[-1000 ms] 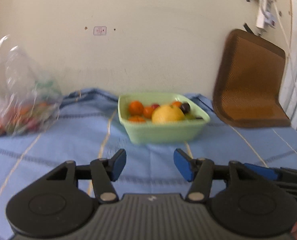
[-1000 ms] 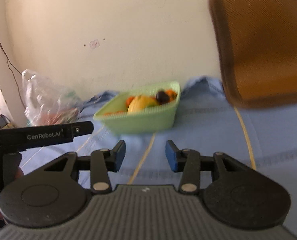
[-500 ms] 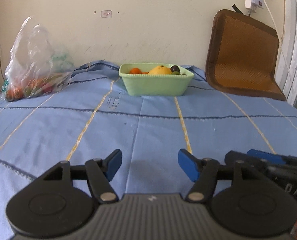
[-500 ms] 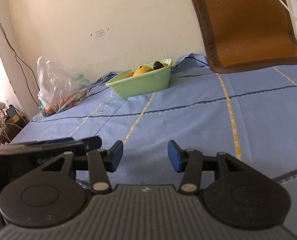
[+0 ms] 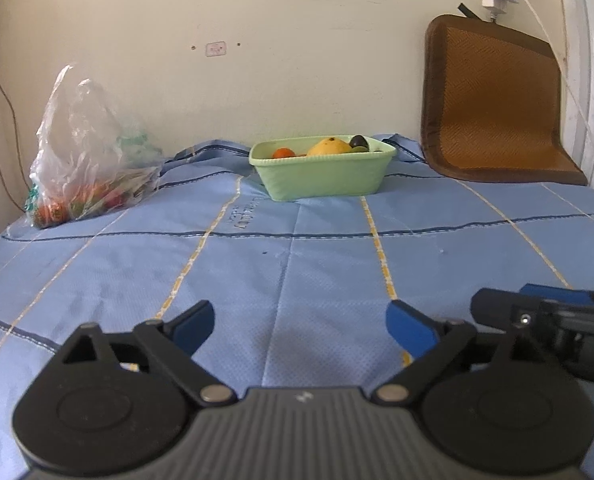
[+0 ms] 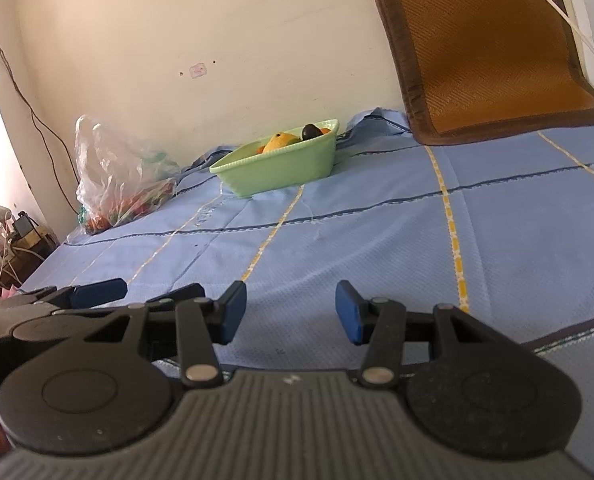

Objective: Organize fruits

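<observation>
**Blue sheet bare between me and the fruit, both hands empty**

Blue woven bed sheet (image 5: 297, 264) with yellow and dark grid lines runs from my fingers to the wall; looks like a bed, not a table.

My left gripper (image 5: 301, 326): fingers opening, near full spread, nothing between them. My right gripper (image 6: 289, 312): fingers about half apart, also empty. Both hang low over the near edge, side by side. I'd guess this is a parked pose, since nothing is in reach.

Green tub (image 5: 321, 178) sits well away at the far edge near the wall, holding a yellow fruit (image 5: 329, 146), an orange one (image 5: 283, 153) and a dark one (image 5: 359, 141). Clear plastic bag (image 5: 85, 152), far left, slumps against the wall; red-orange contents, probably more fruit, too blurred to be sure. Bag and tub are apart, so sorting likely goes between them.

Brown woven mat (image 5: 493, 100) leans on the cream wall, right. Cable down the left corner.
</observation>
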Available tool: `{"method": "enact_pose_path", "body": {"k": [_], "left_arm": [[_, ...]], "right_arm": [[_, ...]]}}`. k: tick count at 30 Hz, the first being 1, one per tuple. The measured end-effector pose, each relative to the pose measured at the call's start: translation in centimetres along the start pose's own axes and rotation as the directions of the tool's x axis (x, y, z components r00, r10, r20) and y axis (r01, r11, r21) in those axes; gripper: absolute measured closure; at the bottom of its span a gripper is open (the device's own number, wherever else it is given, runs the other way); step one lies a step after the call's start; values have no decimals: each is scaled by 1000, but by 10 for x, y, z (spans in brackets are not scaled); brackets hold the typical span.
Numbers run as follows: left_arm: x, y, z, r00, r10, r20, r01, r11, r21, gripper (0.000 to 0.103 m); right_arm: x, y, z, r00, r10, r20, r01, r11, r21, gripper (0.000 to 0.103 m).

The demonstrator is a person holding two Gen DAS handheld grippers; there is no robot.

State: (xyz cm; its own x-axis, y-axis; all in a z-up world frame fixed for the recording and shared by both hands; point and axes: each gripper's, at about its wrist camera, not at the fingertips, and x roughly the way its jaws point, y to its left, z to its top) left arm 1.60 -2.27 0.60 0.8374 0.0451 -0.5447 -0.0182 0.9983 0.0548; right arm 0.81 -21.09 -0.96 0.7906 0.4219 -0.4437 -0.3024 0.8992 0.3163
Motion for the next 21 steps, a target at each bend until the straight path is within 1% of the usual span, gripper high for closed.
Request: {"method": "enact_pose_path", "body": {"k": [3, 8, 12, 21], "left_arm": [[0, 0, 0, 1000, 2, 2, -2, 1000, -6, 3], [-1, -1, -1, 1000, 25, 7, -25, 1000, -2, 0], [-3, -3, -2, 999, 48, 18, -49, 999, 7, 0], [-5, -5, -1, 996, 86, 25, -86, 996, 18, 0]], "right_arm": [[-2, 1, -1, 1000, -4, 12, 4, 1000, -9, 49], [-3, 1, 0, 1000, -2, 9, 2, 1000, -13, 49], [-3, -2, 1, 1000, 3, 9, -3, 1000, 6, 41], [-5, -3, 1, 1000, 20, 9, -20, 999, 25, 38]]}}
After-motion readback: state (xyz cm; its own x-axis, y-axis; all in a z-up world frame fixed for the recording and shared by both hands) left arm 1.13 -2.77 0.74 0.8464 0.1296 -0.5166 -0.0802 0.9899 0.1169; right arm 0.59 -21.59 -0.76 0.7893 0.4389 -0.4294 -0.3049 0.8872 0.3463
